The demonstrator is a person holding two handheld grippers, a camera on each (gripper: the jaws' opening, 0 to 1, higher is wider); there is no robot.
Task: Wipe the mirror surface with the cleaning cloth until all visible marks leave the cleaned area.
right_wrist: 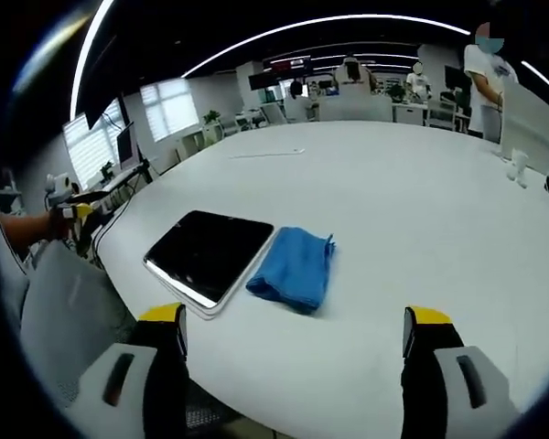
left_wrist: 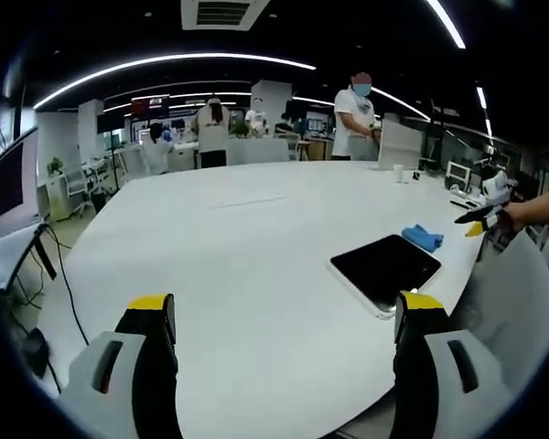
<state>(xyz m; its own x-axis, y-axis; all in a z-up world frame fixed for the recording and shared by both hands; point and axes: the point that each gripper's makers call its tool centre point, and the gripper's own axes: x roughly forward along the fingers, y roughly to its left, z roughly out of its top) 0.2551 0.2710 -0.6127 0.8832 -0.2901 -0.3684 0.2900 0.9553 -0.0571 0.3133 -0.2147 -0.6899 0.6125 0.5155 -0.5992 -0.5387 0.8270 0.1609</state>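
A dark rectangular mirror (right_wrist: 209, 255) is laid flat near the tabletop's (right_wrist: 421, 210) near edge; a crumpled blue cleaning cloth (right_wrist: 295, 268) is set touching its side.

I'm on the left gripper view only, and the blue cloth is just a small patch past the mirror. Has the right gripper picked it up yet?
Observer: No. In the right gripper view the right gripper is open, with nothing between its jaws.
Operator: So where is the cloth from that side?
Observer: The blue cloth lies bunched on the white table, close beside the mirror, just ahead of the open jaws.
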